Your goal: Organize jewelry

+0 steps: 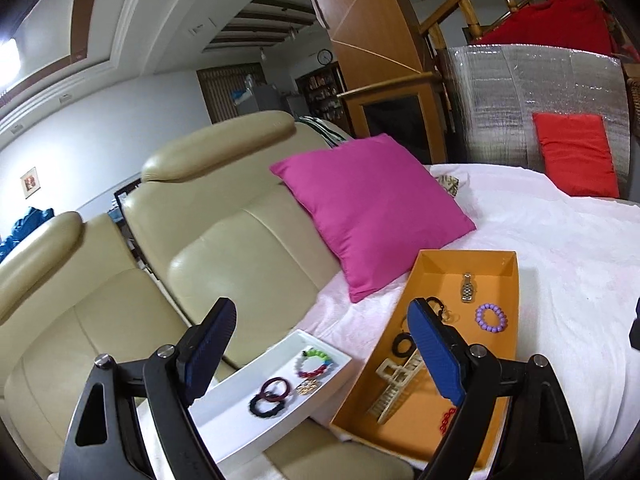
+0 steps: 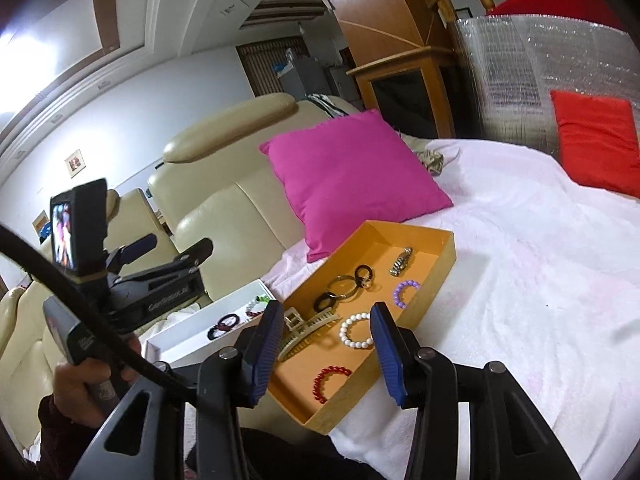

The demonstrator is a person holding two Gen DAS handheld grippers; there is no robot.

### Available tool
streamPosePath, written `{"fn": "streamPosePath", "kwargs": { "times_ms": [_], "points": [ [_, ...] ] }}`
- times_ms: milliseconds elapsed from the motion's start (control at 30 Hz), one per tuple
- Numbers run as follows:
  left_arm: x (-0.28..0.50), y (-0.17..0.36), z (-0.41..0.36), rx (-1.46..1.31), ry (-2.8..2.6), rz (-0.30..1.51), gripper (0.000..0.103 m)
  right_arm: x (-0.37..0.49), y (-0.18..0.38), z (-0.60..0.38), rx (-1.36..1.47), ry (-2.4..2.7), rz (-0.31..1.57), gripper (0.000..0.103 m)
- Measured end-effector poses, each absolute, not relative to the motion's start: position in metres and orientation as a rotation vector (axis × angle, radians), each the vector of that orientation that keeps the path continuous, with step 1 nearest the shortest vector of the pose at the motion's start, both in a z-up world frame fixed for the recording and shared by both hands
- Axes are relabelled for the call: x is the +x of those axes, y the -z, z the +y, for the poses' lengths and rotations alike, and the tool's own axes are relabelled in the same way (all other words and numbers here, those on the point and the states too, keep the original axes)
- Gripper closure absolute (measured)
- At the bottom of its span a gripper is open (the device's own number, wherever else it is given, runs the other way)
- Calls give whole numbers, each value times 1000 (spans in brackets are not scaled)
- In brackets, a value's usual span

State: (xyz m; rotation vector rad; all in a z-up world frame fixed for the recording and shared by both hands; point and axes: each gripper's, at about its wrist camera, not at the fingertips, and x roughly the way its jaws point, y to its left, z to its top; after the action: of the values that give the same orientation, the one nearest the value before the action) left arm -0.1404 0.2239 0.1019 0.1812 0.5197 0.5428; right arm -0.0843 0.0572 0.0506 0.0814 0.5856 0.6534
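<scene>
An orange box (image 1: 516,280) (image 2: 450,248) lies on a white blanket and holds a watch (image 1: 467,288), a purple bead bracelet (image 1: 491,319) (image 2: 405,292), a beige hair claw (image 1: 394,384) (image 2: 304,330), black rings (image 2: 340,292), a white bead bracelet (image 2: 356,330) and a red bead bracelet (image 2: 330,382). A white tray (image 1: 224,424) (image 2: 188,340) to its left holds a multicoloured bracelet (image 1: 315,363), dark hair ties (image 1: 270,396) and a gold piece (image 1: 306,388). My left gripper (image 1: 320,340) is open and empty above the tray. My right gripper (image 2: 324,344) is open and empty above the box.
A magenta pillow (image 1: 372,212) (image 2: 348,176) leans on the beige leather sofa (image 1: 200,248) behind the box. A red cushion (image 1: 576,152) (image 2: 600,140) stands at the far right against a silver foil panel (image 1: 520,92). The left gripper's body (image 2: 132,276) shows at left in the right wrist view.
</scene>
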Motion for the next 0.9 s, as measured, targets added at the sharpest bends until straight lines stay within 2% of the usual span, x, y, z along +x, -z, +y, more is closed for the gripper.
{"fn": "streamPosePath", "kwargs": {
  "times_ms": [733, 900],
  "points": [
    [-218, -137, 199, 164, -543, 495, 15, -156, -86, 54, 23, -558, 549, 52],
    [-230, -140, 199, 150, -534, 494, 15, -165, -89, 54, 27, -535, 563, 47]
  ]
}}
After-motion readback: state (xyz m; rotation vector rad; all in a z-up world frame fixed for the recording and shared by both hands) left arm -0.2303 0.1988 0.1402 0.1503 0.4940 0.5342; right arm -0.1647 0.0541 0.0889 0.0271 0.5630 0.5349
